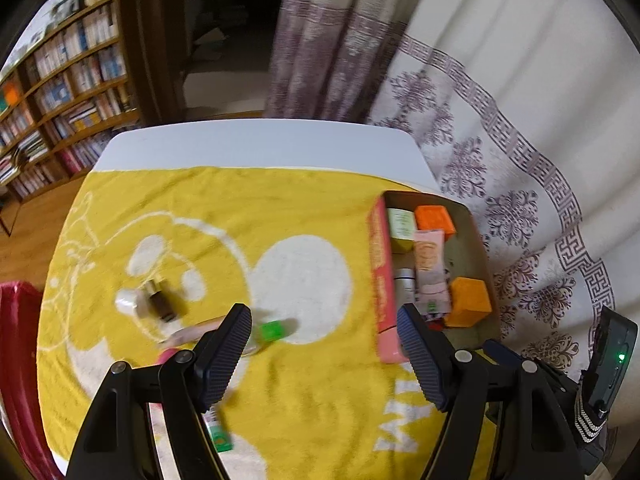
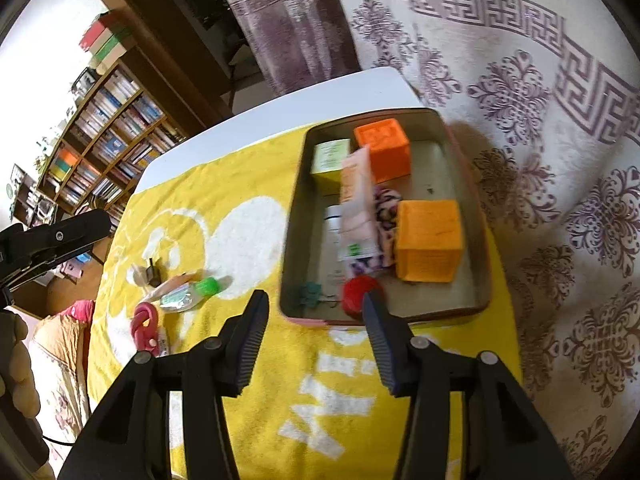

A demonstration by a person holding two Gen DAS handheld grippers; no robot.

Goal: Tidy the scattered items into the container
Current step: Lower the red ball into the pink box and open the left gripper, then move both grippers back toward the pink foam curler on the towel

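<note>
A pink-sided box (image 1: 380, 280) (image 2: 476, 240) sits at the right on a yellow towel (image 1: 248, 216) (image 2: 224, 184). It holds two orange cubes (image 2: 428, 240), a pink tube (image 2: 356, 196), a green carton and a red ball (image 2: 356, 292). Left on the towel lie a dark bottle (image 1: 160, 300) (image 2: 153, 272), a white piece (image 1: 126, 302), a green-capped bottle (image 1: 272, 330) (image 2: 192, 294) and a pink chain (image 2: 145, 326). My left gripper (image 1: 324, 320) is open and empty above the towel near the green-capped bottle. My right gripper (image 2: 316, 300) is open and empty at the box's near edge.
A white table (image 1: 260, 140) carries the towel. A patterned curtain (image 1: 520, 160) hangs on the right, close behind the box. A bookshelf (image 1: 68, 100) stands far left. A red cloth (image 1: 16, 340) lies at the left edge.
</note>
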